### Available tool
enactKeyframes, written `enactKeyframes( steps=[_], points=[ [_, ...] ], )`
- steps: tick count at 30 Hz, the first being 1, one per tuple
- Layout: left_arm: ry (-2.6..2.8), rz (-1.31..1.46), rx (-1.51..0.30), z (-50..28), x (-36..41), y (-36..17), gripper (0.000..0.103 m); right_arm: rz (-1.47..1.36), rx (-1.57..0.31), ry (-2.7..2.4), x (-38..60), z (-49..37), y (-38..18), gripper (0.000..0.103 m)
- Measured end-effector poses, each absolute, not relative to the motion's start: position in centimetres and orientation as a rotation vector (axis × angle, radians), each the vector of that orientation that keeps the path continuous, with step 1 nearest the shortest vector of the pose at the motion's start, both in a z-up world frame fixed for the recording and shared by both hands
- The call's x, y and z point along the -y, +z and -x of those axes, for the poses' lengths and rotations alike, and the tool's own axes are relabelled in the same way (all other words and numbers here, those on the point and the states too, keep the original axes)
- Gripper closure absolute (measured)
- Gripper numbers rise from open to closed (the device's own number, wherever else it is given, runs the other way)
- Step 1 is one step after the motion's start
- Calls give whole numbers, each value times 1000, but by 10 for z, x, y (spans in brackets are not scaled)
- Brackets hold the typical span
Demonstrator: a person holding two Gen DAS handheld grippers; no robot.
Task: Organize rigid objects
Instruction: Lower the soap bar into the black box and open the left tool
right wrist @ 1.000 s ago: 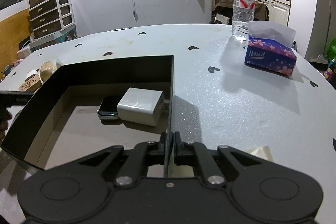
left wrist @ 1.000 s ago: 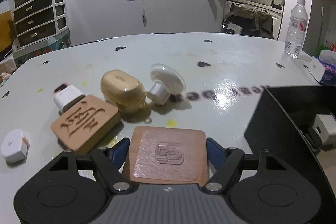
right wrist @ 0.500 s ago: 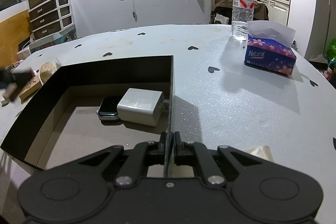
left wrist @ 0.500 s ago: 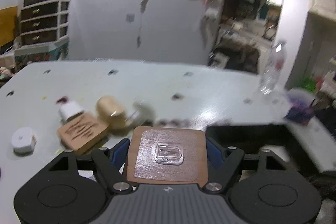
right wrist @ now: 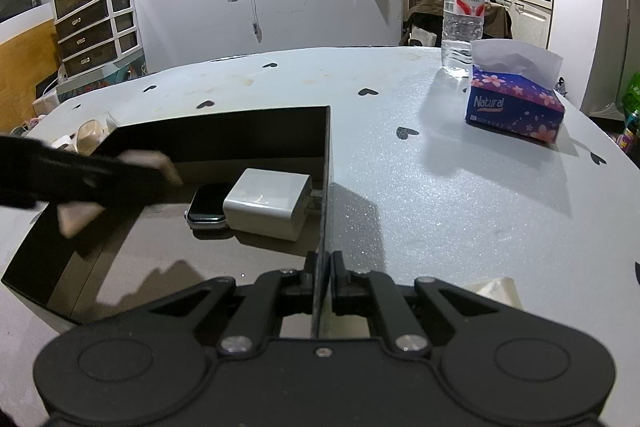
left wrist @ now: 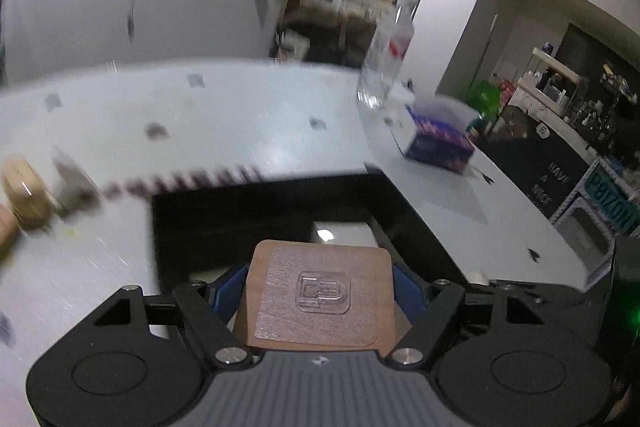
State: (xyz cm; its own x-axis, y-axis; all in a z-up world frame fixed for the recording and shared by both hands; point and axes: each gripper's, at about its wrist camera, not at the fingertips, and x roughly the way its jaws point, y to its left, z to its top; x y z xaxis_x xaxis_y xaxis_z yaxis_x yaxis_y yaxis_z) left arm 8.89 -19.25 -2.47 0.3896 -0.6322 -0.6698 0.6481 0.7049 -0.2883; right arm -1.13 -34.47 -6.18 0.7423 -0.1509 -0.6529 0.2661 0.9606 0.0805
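Tabletop [right wrist: 460,195]: left fingers [left wrist: 320,291] grip wooden coaster [left wrist: 320,301] over box [right wrist: 224,135] (right fingers [right wrist: 322,277] pinch its wall).

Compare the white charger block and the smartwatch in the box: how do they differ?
The white charger block is a light, tall cube, while the smartwatch is dark-faced, flat and low. The block lies nearest the box wall gripped by the right claw; the smartwatch lies on the block's far side from that wall. Both rest on the box floor, side by side.
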Motion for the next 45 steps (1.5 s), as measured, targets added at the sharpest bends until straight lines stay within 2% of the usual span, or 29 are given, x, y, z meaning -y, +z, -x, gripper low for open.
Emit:
enactKeyframes(
  steps=[4,13,16,25,30,45],
  points=[
    [-778,68,-975,-96,210,-39,26,-173,-699,-229,345,11,-62,97],
    [-640,238,-1119,-110,218,-59,25,-175,-698,-229,344,11,-61,97],
    [-626,292,-1139,-112,215,-61,14,-175,-698,-229,345,12,-61,97],
    [-676,275,-1168,-108,214,-61,15,-174,-698,-228,344,12,-61,97],
    [-738,287,-1187,-105,217,-64,22,-172,-699,-231,344,12,-61,97],
    [-721,161,-1055,-90,206,-42,19,-173,-700,-228,344,12,-61,97]
  ],
)
